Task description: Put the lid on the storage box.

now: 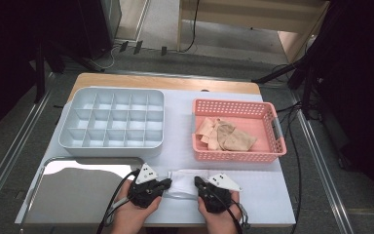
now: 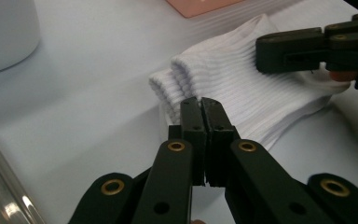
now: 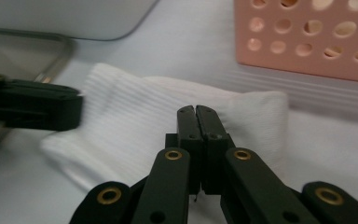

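Both claws — left [image 1: 166,184], right [image 1: 198,183] — closed, facing across white sock [image 1: 181,187].

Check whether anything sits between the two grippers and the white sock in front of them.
Nothing visible does. The white sock lies flat on the table's white cover, right between the left gripper and the right gripper. Both have their fingers together at the sock's edges. The pink basket and grey divided tray sit farther back.

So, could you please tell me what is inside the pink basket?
The pink basket holds a loose pile of beige socks, lying toward its left side. The rest of its floor is bare; anything beneath the pile is covered.
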The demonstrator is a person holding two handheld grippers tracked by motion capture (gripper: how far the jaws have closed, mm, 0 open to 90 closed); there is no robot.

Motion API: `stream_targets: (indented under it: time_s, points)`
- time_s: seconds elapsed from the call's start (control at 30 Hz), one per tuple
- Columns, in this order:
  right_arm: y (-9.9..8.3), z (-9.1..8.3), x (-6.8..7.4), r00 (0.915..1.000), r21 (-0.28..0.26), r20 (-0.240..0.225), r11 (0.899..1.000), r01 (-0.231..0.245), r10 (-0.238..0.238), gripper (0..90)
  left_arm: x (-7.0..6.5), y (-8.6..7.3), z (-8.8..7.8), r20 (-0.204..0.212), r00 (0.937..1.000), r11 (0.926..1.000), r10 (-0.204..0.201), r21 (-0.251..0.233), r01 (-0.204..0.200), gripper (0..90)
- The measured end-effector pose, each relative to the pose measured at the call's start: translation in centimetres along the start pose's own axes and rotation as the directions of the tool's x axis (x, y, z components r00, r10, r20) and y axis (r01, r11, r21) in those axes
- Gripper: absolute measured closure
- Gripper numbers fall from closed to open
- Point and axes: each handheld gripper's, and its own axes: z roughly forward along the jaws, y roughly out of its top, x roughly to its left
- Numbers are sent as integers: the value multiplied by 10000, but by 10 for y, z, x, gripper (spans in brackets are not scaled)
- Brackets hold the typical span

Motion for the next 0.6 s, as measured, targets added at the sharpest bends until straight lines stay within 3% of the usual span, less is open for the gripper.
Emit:
stream_targets:
  time_s: [0.1, 0.17, 0.27, 0.33, 0.43, 0.6]
  points:
    - [-1, 2, -10, 9979, 62, 638, 9999, -119, 115, 900, 1, 0, 0, -25, 10000, 10000, -30, 0, 30, 900]
    - [-4, 0, -18, 9964, -53, 767, 9994, -350, 353, 900, 0, -1, 1, -25, 10000, 10000, -42, -27, 42, 900]
    - [-6, -7, -26, 9951, -181, 759, 9979, -627, 639, 897, -1, 0, 0, 35, 10000, 10000, -13, -86, 13, 898]
    - [-8, -16, -26, 9943, -479, 722, 9960, -750, 784, 795, -2, 0, -2, 2, 10000, 9998, -31, -191, 31, 874]
    - [-13, -29, -28, 9929, -779, 469, 9913, -1058, 1097, 731, -2, 2, -6, -19, 9998, 9987, -219, -457, 218, 825]
    - [-26, -45, -31, 9837, -622, 138, 9820, -1781, 1793, 637, -6, 5, -12, -138, 9994, 9961, -315, -824, 303, 751]
